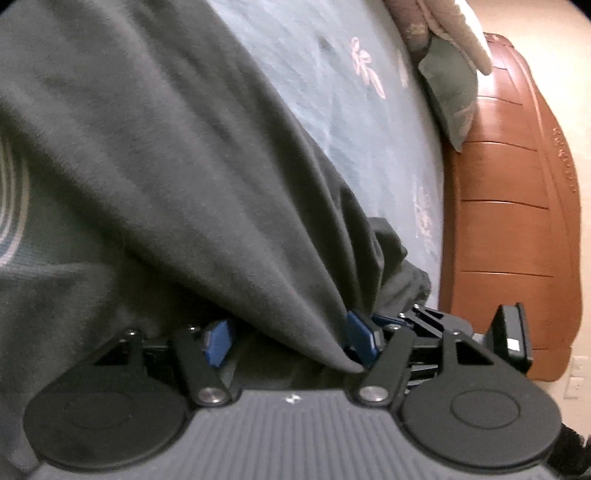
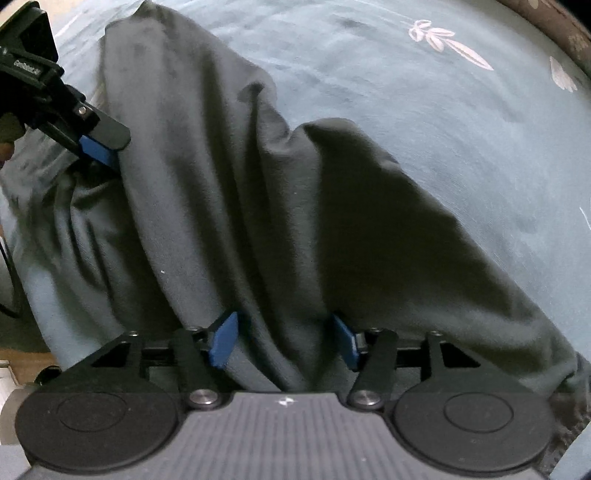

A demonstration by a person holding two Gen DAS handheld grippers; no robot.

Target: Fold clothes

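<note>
A dark grey garment (image 1: pixel 166 166) hangs lifted off the bed, with taut folds running down into my left gripper (image 1: pixel 291 343). Its blue pads (image 1: pixel 218 343) stand apart with a thick bunch of cloth between them. My right gripper (image 1: pixel 388 319) sits close beside it on the right, at the same edge. In the right wrist view the garment (image 2: pixel 229 192) rises like a tent from my right gripper (image 2: pixel 284 341), whose pads (image 2: pixel 223 339) clamp a bunch of cloth. At upper left my left gripper (image 2: pixel 101 153) pinches the garment's edge.
The garment lies over a light blue bed sheet (image 1: pixel 332 92) (image 2: pixel 443 129) with a pale leaf print. A green pillow (image 1: pixel 447 92) and beige bedding (image 1: pixel 461 29) lean on the brown wooden headboard (image 1: pixel 509 221). A wooden floor (image 2: pixel 22 362) shows past the bed's edge.
</note>
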